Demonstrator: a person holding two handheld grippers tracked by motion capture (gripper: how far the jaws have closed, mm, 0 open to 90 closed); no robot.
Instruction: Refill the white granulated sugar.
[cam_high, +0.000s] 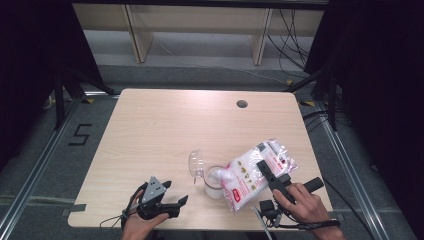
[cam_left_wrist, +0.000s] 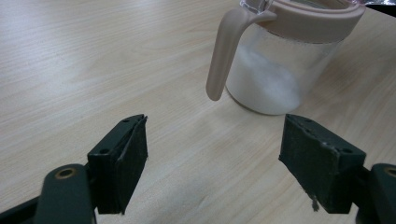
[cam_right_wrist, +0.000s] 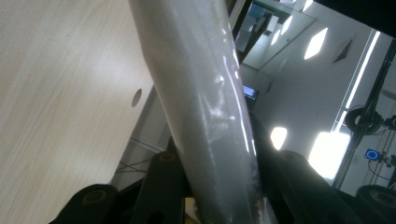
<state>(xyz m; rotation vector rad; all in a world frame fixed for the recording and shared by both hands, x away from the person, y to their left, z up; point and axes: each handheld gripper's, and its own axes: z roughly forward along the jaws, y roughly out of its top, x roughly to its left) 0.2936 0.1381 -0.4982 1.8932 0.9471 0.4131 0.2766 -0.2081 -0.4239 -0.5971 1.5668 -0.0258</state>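
Observation:
A clear jar (cam_high: 214, 182) with a pinkish rim and handle stands near the table's front middle, its clear lid (cam_high: 196, 164) flipped back to the left. White powder lies in the jar (cam_left_wrist: 275, 70). A clear plastic bag of white powder with red print (cam_high: 250, 172) is tipped with its lower end over the jar's mouth. My right gripper (cam_high: 266, 172) is shut on this bag (cam_right_wrist: 201, 93), whose body runs up between the jaws of the right gripper (cam_right_wrist: 215, 186). To the jar's left my left gripper (cam_high: 176, 192) rests low over the table, open, the left gripper (cam_left_wrist: 215, 140) facing the jar's handle with nothing between its jaws.
The wooden table (cam_high: 150, 125) has a round cable hole (cam_high: 242, 104) at the back right. Its front edge runs just below both hands. Beyond the table stand light wooden shelf legs (cam_high: 137, 35), with cables (cam_high: 295, 45) on the floor at the right.

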